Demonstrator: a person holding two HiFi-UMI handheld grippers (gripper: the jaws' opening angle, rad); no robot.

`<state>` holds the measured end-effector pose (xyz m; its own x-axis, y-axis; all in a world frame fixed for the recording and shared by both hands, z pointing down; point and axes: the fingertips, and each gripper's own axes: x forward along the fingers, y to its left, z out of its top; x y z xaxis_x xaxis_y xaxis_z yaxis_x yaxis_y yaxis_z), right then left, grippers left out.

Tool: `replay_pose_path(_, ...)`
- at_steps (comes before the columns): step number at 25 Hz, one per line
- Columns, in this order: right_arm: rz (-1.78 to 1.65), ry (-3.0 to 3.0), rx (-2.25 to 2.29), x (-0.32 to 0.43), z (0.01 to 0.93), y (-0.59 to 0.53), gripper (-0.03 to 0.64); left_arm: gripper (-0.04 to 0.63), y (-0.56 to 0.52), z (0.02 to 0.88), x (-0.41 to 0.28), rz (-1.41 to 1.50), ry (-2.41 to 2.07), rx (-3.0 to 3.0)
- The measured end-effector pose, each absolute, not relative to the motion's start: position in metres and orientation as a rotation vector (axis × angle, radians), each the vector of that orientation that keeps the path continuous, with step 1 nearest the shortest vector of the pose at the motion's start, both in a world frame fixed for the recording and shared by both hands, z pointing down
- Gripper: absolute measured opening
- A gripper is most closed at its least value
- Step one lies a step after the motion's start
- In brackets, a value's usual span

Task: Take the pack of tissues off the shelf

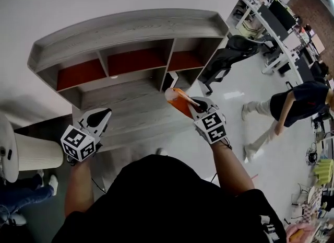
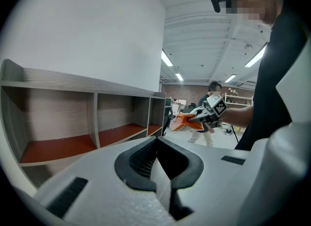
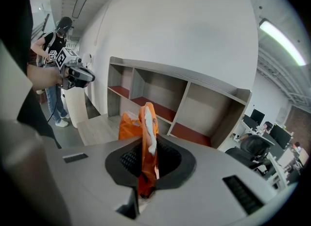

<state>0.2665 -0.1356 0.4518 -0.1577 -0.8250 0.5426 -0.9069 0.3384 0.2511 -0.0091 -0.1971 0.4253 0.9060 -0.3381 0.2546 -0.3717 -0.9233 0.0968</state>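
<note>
2 hand-held grippers point at a low wooden shelf (image 1: pixel 130 27) against a white wall.

Left gripper (image 1: pixel 100 117): its jaws are closed together with nothing between them. It points slightly downward. A white ribbed bin (image 1: pixel 32 153) stands just to its left. A bare wooden ledge (image 1: pixel 122 112) lies ahead of its tip, and the shelf rises beyond that.

The shelf has 3 open compartments side by side, each with a red floor. The left compartment is straight ahead of the left gripper. The middle 1 lies between the 2 grippers.

Right gripper (image 1: pixel 194 106): its jaws are clamped on the lower edge of an orange pack (image 1: pixel 178 100) of tissues with white print. The pack sticks out forward and upward from the jaws, standing on edge. It is off the shelf and in the air, touching nothing but the jaws. It is in front of the shelf's right compartment and over the right end of the ledge. This gripper tilts down more steeply than the left 1.

To the right of the right gripper, beyond the shelf's end, stands a black chair (image 1: pixel 229 54). Further right a person (image 1: pixel 292 106) in a dark top walks across a pale floor, well apart from both grippers.
</note>
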Motion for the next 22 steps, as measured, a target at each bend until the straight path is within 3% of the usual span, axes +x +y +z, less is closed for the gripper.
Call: replay_pose_path(22,0.225,-2.090,1.262,0.234,0.524,-0.175,0.015,0.017,-0.186,0.467,-0.044,0.386,-0.748,2.759)
